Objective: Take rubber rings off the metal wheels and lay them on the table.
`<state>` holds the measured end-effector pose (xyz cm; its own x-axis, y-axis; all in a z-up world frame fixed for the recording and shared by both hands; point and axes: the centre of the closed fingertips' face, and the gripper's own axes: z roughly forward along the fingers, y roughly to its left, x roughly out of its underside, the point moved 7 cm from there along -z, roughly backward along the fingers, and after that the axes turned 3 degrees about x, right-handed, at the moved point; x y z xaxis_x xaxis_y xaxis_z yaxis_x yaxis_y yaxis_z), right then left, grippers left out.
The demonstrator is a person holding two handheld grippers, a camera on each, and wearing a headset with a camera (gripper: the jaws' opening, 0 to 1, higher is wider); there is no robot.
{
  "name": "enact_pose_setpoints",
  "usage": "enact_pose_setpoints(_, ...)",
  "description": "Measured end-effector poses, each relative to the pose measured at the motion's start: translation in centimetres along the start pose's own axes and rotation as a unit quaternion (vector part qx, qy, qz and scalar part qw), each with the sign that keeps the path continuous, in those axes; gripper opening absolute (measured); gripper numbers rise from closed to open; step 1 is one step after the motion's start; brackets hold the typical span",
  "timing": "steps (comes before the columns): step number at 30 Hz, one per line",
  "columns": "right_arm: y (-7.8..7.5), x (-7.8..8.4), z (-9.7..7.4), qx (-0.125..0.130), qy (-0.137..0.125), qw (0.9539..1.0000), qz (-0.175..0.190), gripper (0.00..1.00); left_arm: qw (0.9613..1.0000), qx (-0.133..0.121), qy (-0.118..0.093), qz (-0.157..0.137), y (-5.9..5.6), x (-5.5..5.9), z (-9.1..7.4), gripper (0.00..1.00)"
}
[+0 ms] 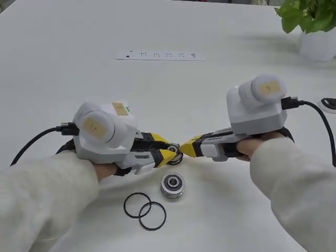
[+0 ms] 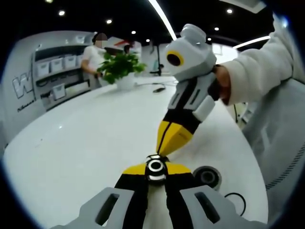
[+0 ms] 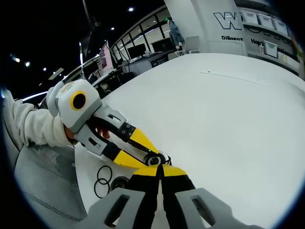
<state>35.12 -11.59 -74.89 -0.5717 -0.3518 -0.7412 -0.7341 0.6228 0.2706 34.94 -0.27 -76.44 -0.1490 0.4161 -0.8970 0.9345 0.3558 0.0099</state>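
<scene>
My left gripper (image 1: 169, 154) is shut on a small metal wheel (image 1: 176, 156), held just above the white table (image 1: 220, 94). The same wheel (image 2: 156, 168) sits between the left jaws. My right gripper (image 1: 185, 149) meets it from the right, jaws shut, tips pinching the black rubber ring (image 2: 157, 157) at the wheel's rim. In the right gripper view its closed tips (image 3: 162, 168) touch the held wheel (image 3: 153, 160). A second wheel (image 1: 172, 185) lies on the table just in front. Two loose rubber rings (image 1: 137, 205) (image 1: 153, 216) lie overlapping near the front edge.
A white power strip (image 1: 160, 55) lies flat across the far middle of the table. A potted plant (image 1: 315, 31) stands at the far right corner. Black cables (image 1: 323, 123) trail from both grippers. A person (image 2: 95, 55) stands by shelves in the background.
</scene>
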Motion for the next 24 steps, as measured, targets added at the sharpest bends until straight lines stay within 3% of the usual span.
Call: enact_pose_setpoints(24, 0.29, -0.18, 0.02, -0.008, -0.002, 1.0000, -0.001, 0.00, 1.0000, -0.004, -0.001, 0.000, -0.26, -0.12, -0.07, 0.14)
